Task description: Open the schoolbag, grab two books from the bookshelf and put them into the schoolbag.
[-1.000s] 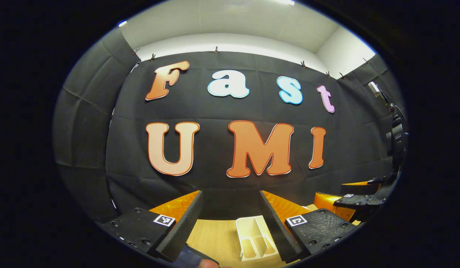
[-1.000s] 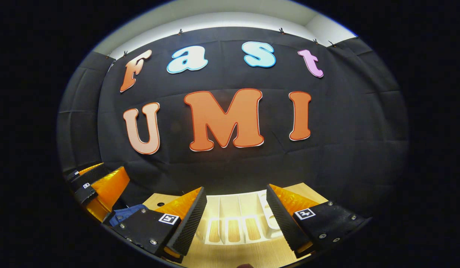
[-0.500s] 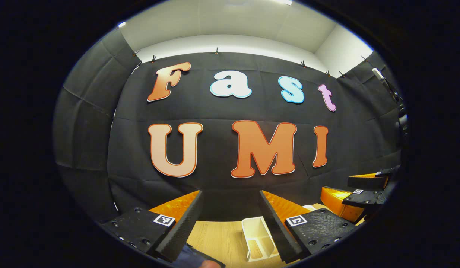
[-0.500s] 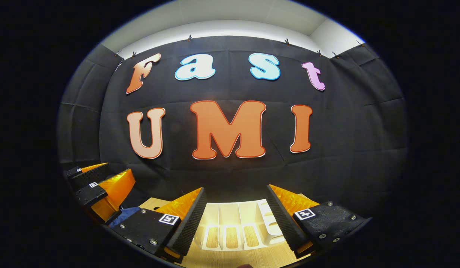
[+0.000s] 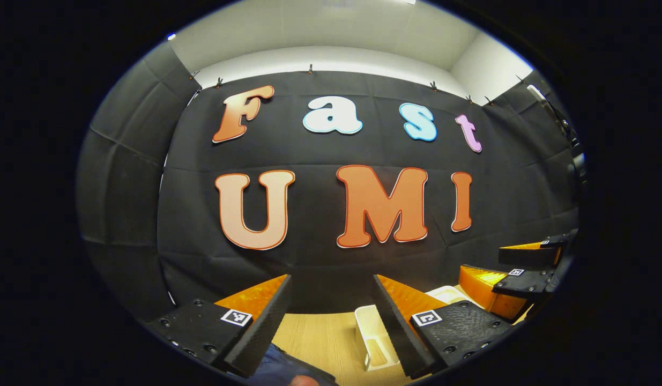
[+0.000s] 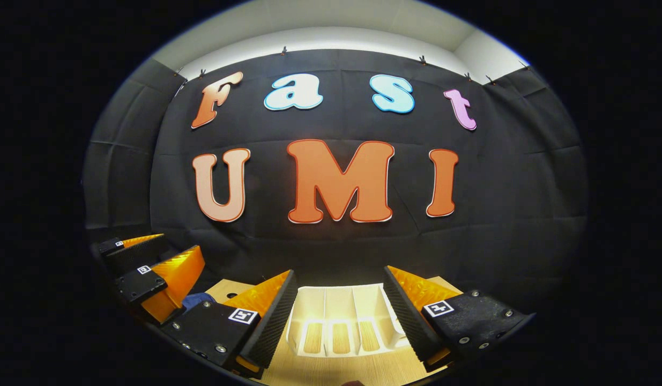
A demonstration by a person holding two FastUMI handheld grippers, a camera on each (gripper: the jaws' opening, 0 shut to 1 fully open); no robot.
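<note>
In the right gripper view we see our right gripper (image 6: 339,316) held above the wooden table (image 6: 331,370), fingers spread wide with nothing between them. The white bookshelf (image 6: 344,321) stands just ahead, framed in the gap; its slots look empty from here, with bare wood showing through the base openings. Off to the left, the left gripper (image 6: 148,268) hovers, also spread apart, and a bit of the blue schoolbag (image 6: 198,300) peeks out beneath it.

In the left gripper view, our left gripper (image 5: 331,316) gapes open and empty, with the schoolbag (image 5: 285,370) right below its fingers at the bottom edge. The bookshelf (image 5: 374,335) sits ahead, partly hidden behind one finger. The small square markers on the fingers carry no readable writing.
</note>
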